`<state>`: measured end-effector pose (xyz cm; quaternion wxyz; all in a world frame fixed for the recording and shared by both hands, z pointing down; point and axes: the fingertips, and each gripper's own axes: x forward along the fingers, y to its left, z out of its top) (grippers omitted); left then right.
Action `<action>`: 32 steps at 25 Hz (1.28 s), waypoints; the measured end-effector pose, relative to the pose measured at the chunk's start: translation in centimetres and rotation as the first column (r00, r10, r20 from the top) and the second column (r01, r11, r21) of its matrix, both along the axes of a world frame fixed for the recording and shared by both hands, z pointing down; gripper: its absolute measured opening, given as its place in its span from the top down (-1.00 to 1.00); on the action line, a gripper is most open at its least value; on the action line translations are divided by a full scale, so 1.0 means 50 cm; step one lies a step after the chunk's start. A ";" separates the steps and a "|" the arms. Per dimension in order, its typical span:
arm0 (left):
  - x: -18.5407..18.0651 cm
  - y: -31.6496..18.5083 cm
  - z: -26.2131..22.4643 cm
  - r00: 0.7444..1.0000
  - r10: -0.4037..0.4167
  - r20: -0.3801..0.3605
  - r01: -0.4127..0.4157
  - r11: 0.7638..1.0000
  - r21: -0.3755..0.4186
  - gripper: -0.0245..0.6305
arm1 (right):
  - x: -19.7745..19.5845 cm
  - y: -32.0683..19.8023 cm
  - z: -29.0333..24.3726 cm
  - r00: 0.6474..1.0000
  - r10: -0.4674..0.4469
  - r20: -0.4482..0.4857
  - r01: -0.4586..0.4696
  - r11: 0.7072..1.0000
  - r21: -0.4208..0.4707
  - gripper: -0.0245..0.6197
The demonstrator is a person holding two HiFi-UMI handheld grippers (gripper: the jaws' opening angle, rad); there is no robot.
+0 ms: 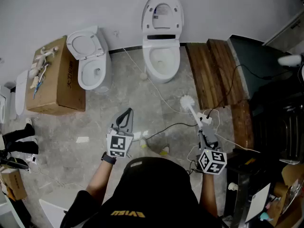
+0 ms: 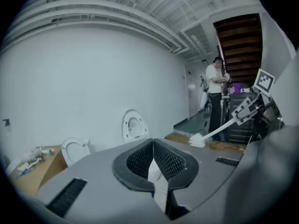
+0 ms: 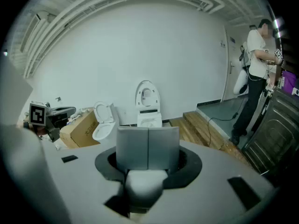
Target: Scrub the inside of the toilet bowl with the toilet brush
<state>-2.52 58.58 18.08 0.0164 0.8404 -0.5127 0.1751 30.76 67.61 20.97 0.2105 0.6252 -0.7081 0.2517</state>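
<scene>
A white toilet (image 1: 161, 63) with its lid up stands against the far wall, its bowl open; it also shows as the toilet (image 3: 148, 118) straight ahead in the right gripper view. My right gripper (image 1: 203, 123) is shut on the handle of the white toilet brush (image 1: 186, 100), whose bristle head hangs over the floor, short of the bowl and to its right. In the left gripper view the brush (image 2: 198, 140) juts leftward from that gripper. My left gripper (image 1: 127, 113) is shut and holds nothing, above the floor. Its jaws (image 2: 152, 141) meet tip to tip. The right gripper (image 3: 148, 129) shows closed pads.
A second white toilet (image 1: 92, 70) stands left of the first, beside a cardboard box (image 1: 54, 80) with small items on top. A wooden platform (image 1: 213, 70) lies on the right. Cables (image 1: 175, 125) trail across the floor. A person (image 3: 254, 64) stands at the far right.
</scene>
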 end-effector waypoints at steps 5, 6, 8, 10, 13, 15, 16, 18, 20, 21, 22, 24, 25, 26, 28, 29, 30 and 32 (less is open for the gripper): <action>0.055 0.018 -0.013 1.000 0.024 0.011 -0.025 1.000 0.016 0.87 | 0.039 -0.002 -0.010 1.000 0.006 -0.008 -0.005 1.000 0.016 0.43; 0.058 0.019 -0.013 1.000 0.024 0.011 -0.024 1.000 0.015 0.87 | 0.040 -0.001 -0.011 1.000 0.003 -0.008 -0.003 1.000 0.020 0.43; 0.061 0.017 -0.014 1.000 0.023 0.017 -0.024 1.000 0.015 0.87 | 0.040 -0.001 -0.012 1.000 -0.003 -0.010 0.004 1.000 0.023 0.43; 0.065 0.015 -0.014 0.999 0.025 0.031 -0.026 1.000 0.015 0.87 | 0.044 -0.001 -0.013 1.000 -0.005 -0.012 0.005 1.000 0.024 0.43; 0.073 0.012 -0.019 0.998 0.037 0.054 -0.038 0.999 0.025 0.87 | 0.056 -0.003 -0.016 1.000 0.010 -0.008 -0.010 1.000 0.027 0.43; 0.071 0.009 -0.020 0.998 0.040 0.050 -0.041 0.999 0.029 0.87 | 0.057 -0.007 -0.019 1.000 0.015 -0.008 -0.014 0.999 0.030 0.43; 0.068 0.009 -0.020 0.998 0.038 0.049 -0.040 0.999 0.029 0.86 | 0.054 -0.010 -0.020 1.000 0.014 -0.010 -0.014 0.999 0.031 0.43; 0.058 0.007 -0.015 0.998 0.035 0.060 -0.037 0.999 0.031 0.87 | 0.048 -0.015 -0.022 1.000 0.010 -0.013 -0.009 0.999 0.033 0.43; 0.052 0.008 -0.010 0.995 0.041 0.093 -0.045 0.998 0.042 0.87 | 0.040 -0.019 -0.020 1.000 0.002 -0.012 -0.002 1.000 0.030 0.43; 0.050 0.009 -0.008 0.993 0.048 0.107 -0.053 0.997 0.046 0.87 | 0.035 -0.021 -0.018 1.000 -0.002 -0.014 0.003 1.000 0.027 0.43; 0.049 0.010 -0.007 0.992 0.056 0.116 -0.062 0.997 0.049 0.87 | 0.029 -0.023 -0.016 1.000 -0.008 -0.018 0.008 1.000 0.023 0.43; 0.041 0.011 -0.008 0.990 0.069 0.125 -0.076 0.996 0.053 0.87 | 0.012 -0.028 -0.013 0.999 -0.019 -0.026 0.020 1.000 0.015 0.43; 0.033 0.010 -0.009 0.989 0.071 0.127 -0.078 0.995 0.055 0.87 | 0.001 -0.032 -0.012 0.999 -0.024 -0.028 0.025 1.000 0.012 0.43; 0.022 0.008 -0.010 0.990 0.070 0.127 -0.077 0.995 0.057 0.87 | -0.011 -0.036 -0.012 0.999 -0.028 -0.030 0.028 1.000 0.009 0.43; -0.001 0.005 -0.012 0.991 0.061 0.116 -0.067 0.996 0.057 0.87 | -0.035 -0.046 -0.012 0.999 -0.034 -0.032 0.035 0.999 0.007 0.43; -0.013 0.005 -0.011 0.992 0.056 0.111 -0.062 0.996 0.056 0.87 | -0.046 -0.051 -0.012 0.999 -0.037 -0.035 0.037 0.999 0.006 0.43; -0.025 0.006 -0.010 0.993 0.052 0.107 -0.058 0.997 0.055 0.87 | -0.057 -0.055 -0.012 0.998 -0.039 -0.039 0.039 0.999 0.005 0.43; -0.052 0.007 -0.003 0.994 0.048 0.103 -0.053 0.998 0.044 0.87 | -0.081 -0.062 -0.013 0.998 -0.042 -0.045 0.042 0.999 0.002 0.43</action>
